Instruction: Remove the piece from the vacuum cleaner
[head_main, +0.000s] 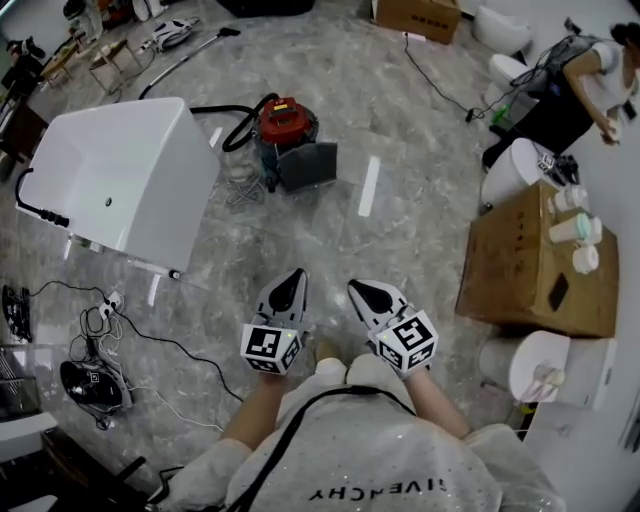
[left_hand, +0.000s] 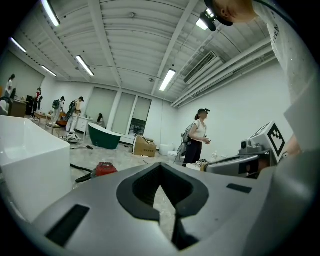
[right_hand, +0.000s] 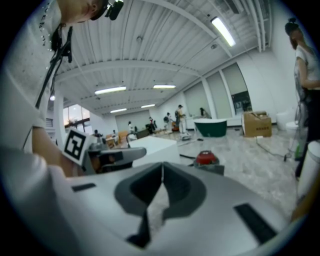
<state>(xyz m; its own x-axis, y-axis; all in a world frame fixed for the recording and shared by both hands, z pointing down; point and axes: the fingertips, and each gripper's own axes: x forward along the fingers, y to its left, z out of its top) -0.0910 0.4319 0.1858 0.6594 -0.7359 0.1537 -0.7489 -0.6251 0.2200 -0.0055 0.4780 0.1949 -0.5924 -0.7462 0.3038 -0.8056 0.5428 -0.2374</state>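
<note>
Lowest in the head view, both tools are held out side by side over the marble floor (head_main: 400, 110). The left gripper (head_main: 297, 275) sits just left of centre, its jaws pressed together with nothing between them. Its own view confirms it: the left gripper (left_hand: 160, 166) has its dark pads meeting at the tips, with only floor showing through the gap behind them. The right gripper (head_main: 356, 288) is just beside it, also closed and empty. In the right gripper view, the right gripper (right_hand: 162, 166) shows the same pinched, bare pads.

Further up the frame, well apart from both tools, sits the vacuum cleaner (head_main: 286, 122). It has a red top, and a black hose (head_main: 232, 135) loops off its left side. A grey boxy part (head_main: 308, 165) rests against its lower right; I can't tell if that is the piece. Both gripper views catch the red top too, low at mid-left (left_hand: 105, 168) and right of centre (right_hand: 206, 158).

Left of the vacuum is a white bathtub (head_main: 120, 175). At the right edge, a cardboard box (head_main: 520, 270) carries some cups (head_main: 576, 230). Cables (head_main: 150, 340) trail at lower left.

At upper right, a person (head_main: 590, 85) is bending over. In the far distance of the gripper views stands a green bathtub (left_hand: 104, 136).
</note>
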